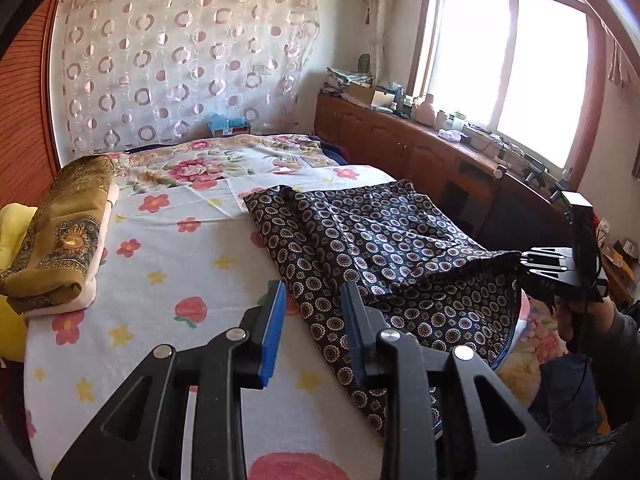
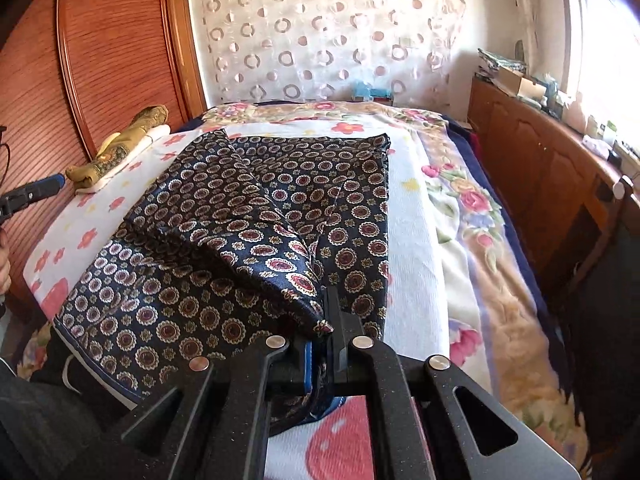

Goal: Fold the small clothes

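Dark medallion-print garment (image 2: 248, 216) lengthwise up the bed, corner pinched in right gripper (image 2: 320, 332); left gripper (image 1: 314, 300) wide, empty.

Glossy satin-like patterned cloth (image 2: 224, 232), matt terry-like floral towel (image 1: 168, 240), grainy wood wardrobe (image 2: 112, 60), matt blk plastic jaws.

In the right wrist view, the near corner of the dark patterned cloth (image 2: 224, 240) disappears between the closed fingers of the right hand-held gripper (image 2: 320, 344), so the pinched edge is hidden. At 9 o'clock the left hand-held gripper (image 2: 36, 190) is cut by the frame edge. In the left wrist view, small items on the windowsill cabinet (image 1: 420, 148) at 2 o'clock are too small to identify. The folded mustard cloth (image 1: 60, 236) covers most of a pale piece beneath it.
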`<state>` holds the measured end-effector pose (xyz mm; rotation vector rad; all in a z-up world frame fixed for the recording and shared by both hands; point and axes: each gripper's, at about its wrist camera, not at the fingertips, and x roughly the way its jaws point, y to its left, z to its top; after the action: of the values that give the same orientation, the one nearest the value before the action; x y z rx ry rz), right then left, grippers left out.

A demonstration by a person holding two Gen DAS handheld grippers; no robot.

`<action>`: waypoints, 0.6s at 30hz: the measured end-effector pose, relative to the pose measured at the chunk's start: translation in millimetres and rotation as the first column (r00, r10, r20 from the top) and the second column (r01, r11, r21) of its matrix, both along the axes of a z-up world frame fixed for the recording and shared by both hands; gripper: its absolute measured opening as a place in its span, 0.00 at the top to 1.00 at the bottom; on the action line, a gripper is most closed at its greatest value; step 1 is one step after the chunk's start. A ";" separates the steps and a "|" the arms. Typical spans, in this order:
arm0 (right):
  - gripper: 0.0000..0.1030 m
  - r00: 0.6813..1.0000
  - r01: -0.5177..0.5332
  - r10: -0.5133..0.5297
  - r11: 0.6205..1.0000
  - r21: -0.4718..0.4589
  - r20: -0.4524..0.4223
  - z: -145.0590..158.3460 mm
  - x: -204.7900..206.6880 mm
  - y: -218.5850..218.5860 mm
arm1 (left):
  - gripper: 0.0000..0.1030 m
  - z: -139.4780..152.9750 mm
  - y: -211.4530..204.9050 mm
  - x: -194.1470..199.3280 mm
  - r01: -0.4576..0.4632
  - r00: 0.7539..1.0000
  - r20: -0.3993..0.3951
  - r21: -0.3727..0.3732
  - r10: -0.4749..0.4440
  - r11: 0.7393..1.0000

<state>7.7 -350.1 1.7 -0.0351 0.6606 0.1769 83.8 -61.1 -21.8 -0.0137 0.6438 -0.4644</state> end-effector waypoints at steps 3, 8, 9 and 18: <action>0.77 1.000 -0.011 0.011 1.000 -0.013 0.017 9.6 -8.4 -0.7 | 0.71 -1.3 2.4 -0.1 -0.011 1.000 -0.001 0.002 0.011 1.000; 0.61 0.997 -0.010 0.012 1.000 -0.024 0.070 28.2 -28.6 3.4 | 0.71 -1.8 0.9 -1.5 -0.015 1.000 -0.001 -0.002 0.015 1.000; 0.60 0.997 -0.015 0.017 0.999 -0.028 0.079 30.7 -30.6 6.2 | 0.71 -1.6 1.1 -1.5 -0.014 1.000 0.000 -0.002 0.014 1.000; 0.59 0.974 -0.225 0.226 0.974 -0.031 0.024 22.2 25.2 69.2 | 0.71 -3.0 -0.9 -2.7 -0.012 1.000 -0.004 0.003 0.012 1.000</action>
<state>32.9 -280.8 23.9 -0.1394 0.6306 0.3856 81.1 -62.0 -24.8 -0.0155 0.6476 -0.4520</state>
